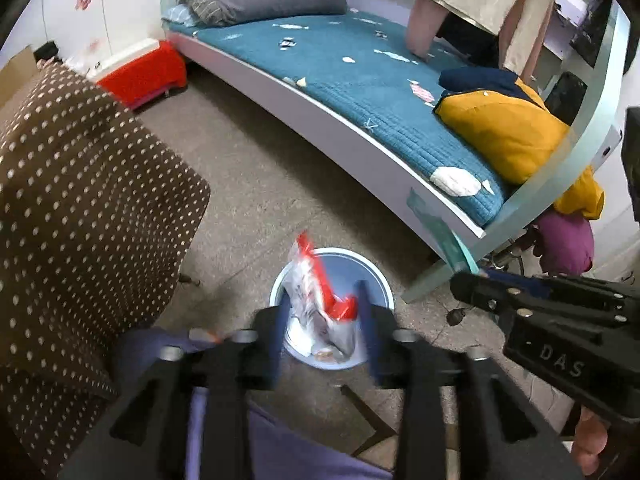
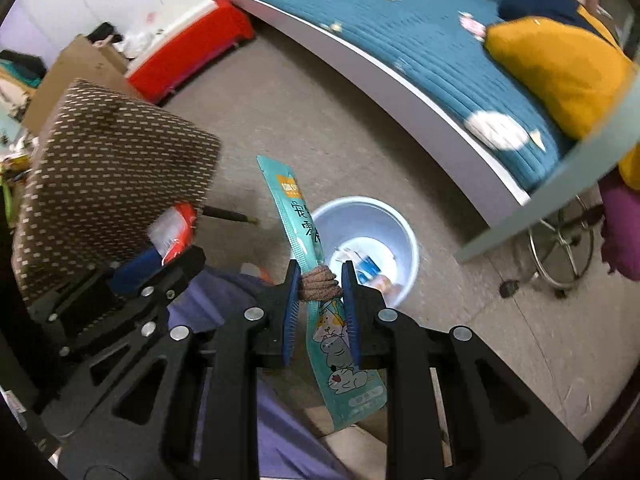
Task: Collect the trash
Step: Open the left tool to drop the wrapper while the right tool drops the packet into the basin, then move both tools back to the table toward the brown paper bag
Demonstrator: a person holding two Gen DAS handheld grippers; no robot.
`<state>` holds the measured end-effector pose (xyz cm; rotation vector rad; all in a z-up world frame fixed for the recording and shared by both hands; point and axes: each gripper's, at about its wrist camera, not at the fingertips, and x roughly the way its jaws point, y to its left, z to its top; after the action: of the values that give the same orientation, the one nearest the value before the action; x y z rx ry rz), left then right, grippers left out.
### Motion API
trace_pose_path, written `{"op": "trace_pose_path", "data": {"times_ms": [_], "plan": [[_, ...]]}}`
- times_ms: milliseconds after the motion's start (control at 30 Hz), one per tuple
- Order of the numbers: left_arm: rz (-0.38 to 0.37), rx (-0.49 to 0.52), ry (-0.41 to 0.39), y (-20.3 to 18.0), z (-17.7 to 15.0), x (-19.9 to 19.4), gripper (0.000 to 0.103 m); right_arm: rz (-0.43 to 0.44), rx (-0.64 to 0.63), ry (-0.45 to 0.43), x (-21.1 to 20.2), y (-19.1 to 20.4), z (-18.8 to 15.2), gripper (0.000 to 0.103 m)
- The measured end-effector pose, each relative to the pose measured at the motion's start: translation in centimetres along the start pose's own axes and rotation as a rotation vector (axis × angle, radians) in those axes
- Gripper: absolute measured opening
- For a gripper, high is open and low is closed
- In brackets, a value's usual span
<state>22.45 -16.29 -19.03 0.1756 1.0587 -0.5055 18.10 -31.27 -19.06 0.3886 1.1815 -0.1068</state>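
Note:
A pale blue bin (image 1: 380, 276) stands on the floor by the bed; it also shows in the right wrist view (image 2: 404, 236), with some trash at its bottom. My left gripper (image 1: 322, 312) is above the bin, jaws apart, and a clear and red wrapper (image 1: 320, 300) hangs between them, blurred. My right gripper (image 2: 319, 284) is shut on a teal snack wrapper (image 2: 304, 236) tied with a brown cord (image 2: 320, 282), held just left of the bin. The right gripper (image 1: 468, 288) shows at the right of the left wrist view.
A brown dotted stool (image 1: 80, 200) stands left of the bin. The bed (image 1: 360, 80) with a teal cover carries several scraps, a yellow pillow (image 1: 504, 132) and grey bedding. A red box (image 1: 144, 68) sits by the wall. A chair base (image 2: 560, 248) is at the right.

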Motion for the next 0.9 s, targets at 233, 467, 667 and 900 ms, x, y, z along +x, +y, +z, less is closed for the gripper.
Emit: {"op": "trace_pose_path", "data": {"times_ms": [233,467,667,900], "plan": [[0.024,0.004,-0.017,0.1,-0.3,0.1,0.064,-0.024,0.017,0.021,0.9,-1.4,-0.1,0.021],[0.079,-0.063,-0.013,2.9,-0.4,-0.7,0.064,0.002,-0.008,0.024,2.1,0.1,0.6,0.031],[0.097,-0.085,-0.014,4.1,-0.6,-1.3,0.064,-0.058,-0.04,-0.051,1.2,0.9,1.0,0.081],[0.099,-0.088,-0.009,4.3,-0.9,-1.4,0.064,-0.073,-0.042,0.007,2.2,0.8,0.2,0.081]]}}
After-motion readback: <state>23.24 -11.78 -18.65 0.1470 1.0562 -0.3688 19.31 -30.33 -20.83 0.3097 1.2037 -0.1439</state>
